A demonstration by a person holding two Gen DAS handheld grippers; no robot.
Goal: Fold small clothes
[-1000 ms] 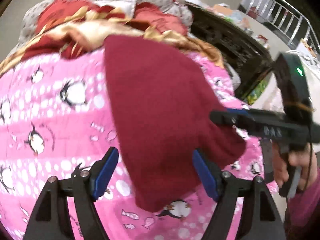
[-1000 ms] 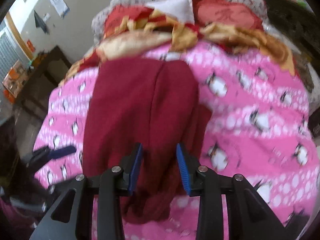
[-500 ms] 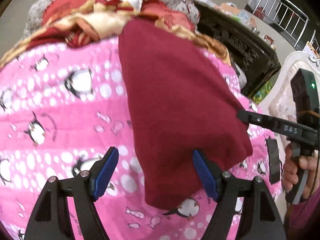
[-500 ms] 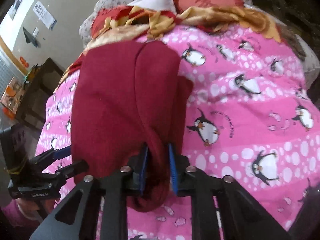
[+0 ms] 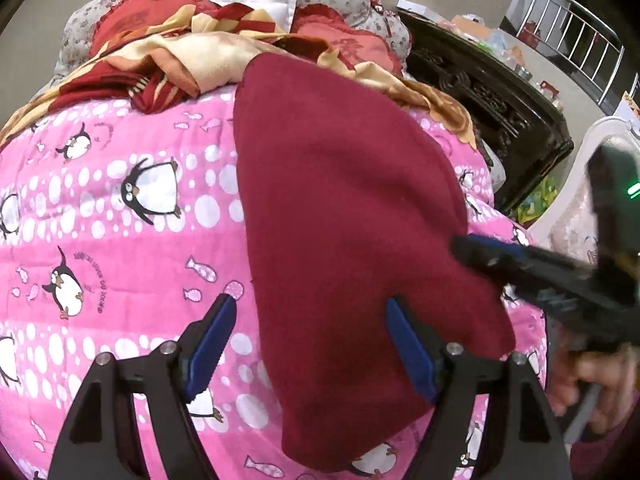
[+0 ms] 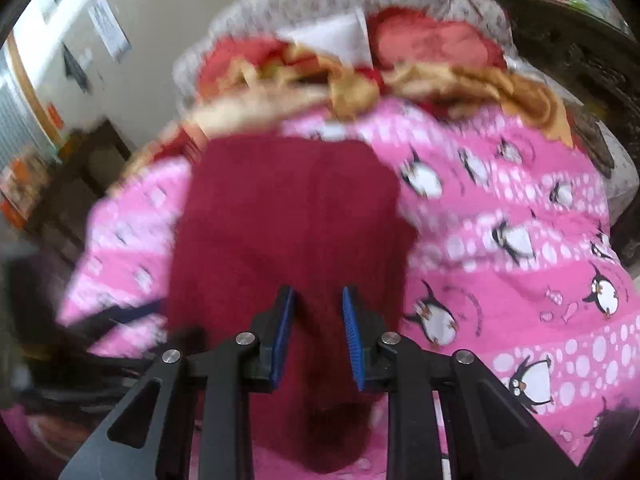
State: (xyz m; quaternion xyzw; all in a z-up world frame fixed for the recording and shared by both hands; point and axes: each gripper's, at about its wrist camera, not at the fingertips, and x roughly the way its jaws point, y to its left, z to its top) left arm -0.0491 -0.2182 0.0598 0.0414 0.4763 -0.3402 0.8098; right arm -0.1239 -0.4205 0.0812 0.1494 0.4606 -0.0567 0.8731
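Note:
A dark red garment [image 5: 344, 216] lies folded lengthwise on a pink penguin-print quilt [image 5: 120, 240]; it also shows in the right wrist view [image 6: 288, 220]. My left gripper [image 5: 312, 344] is open and empty, its fingers straddling the garment's near left edge. My right gripper [image 6: 318, 328] is partly open over the garment's near end, with the cloth between its blue pads [image 6: 352, 332] but not pinched. The right gripper also shows in the left wrist view [image 5: 472, 246] at the garment's right edge. The right wrist view is blurred.
A heap of red and gold bedding [image 5: 192, 52] lies at the far end of the quilt. A dark carved cabinet [image 5: 492, 92] stands to the right, a dark piece of furniture [image 6: 80, 184] to the left. A metal railing [image 5: 576, 12] is at the back right.
My right gripper closed on the garment's near end half a second ago and has now opened part way. The left gripper has stayed open and shifted slightly.

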